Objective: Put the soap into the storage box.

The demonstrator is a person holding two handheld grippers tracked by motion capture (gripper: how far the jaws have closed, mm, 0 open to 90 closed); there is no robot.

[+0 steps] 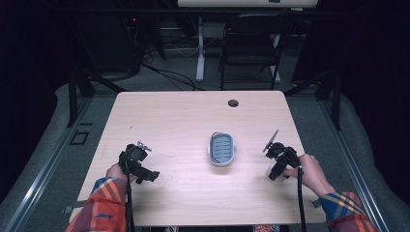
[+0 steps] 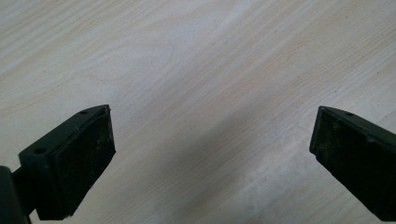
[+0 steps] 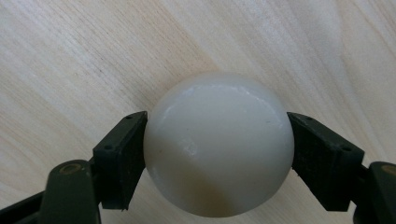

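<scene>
Right now, right gripper clamping a white ball near the table's right edge, left gripper hanging wide open over bare wood at near left, grey tray sitting mid-table between them.

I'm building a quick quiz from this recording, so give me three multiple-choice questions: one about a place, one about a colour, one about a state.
1. Where is the grey dish?
A. middle of the table
B. on the floor
C. in a gripper

2. What colour is the round object?
A. red
B. creamy white
C. blue

3. How is the left gripper?
A. shut on a ball
B. open, empty
C. holding the dish

Answers: 1 A, the high view shows it mid-table; 2 B, seen between the right gripper's jaws; 3 B, bare wood lies between its jaws.
</scene>
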